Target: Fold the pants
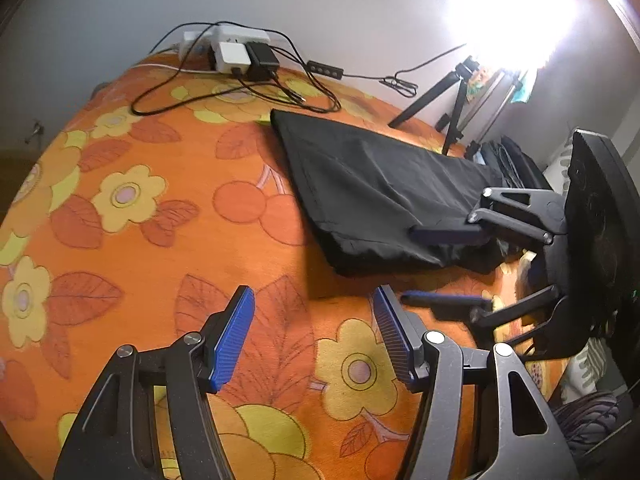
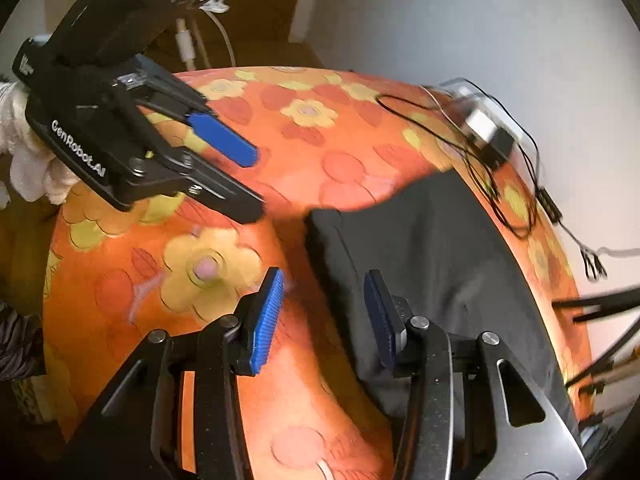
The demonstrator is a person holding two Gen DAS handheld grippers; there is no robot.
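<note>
In the left wrist view, the left gripper [image 1: 314,336] fills the bottom of the frame with its blue-padded fingers [image 1: 234,340] spread wide and nothing between them, hanging over the orange flowered bedspread [image 1: 120,208]. The black pants [image 1: 372,188] lie folded into a long flat bundle in the centre right of the frame, running from the upper middle down toward the right. At the right edge the right gripper [image 1: 444,268] comes in sideways, jaws wide apart: its upper finger lies over the near end of the pants, its lower finger over the bedspread just beside them. A white power strip [image 1: 228,50] with black cables [image 1: 224,96] sits at the top centre, and a tripod [image 1: 452,100] stands under a bright lamp [image 1: 516,8] in the upper right.

In the right wrist view, which is slightly blurred, the right gripper [image 2: 324,316] sits at the bottom centre, fingers wide open and empty. The pants [image 2: 440,264] spread across the centre right, under its right finger, while its left finger hangs over the bedspread [image 2: 328,144]. The left gripper [image 2: 236,176] enters from the upper left, open, above the bedspread. The power strip [image 2: 488,132] and cables [image 2: 516,200] lie in the upper right.
</note>
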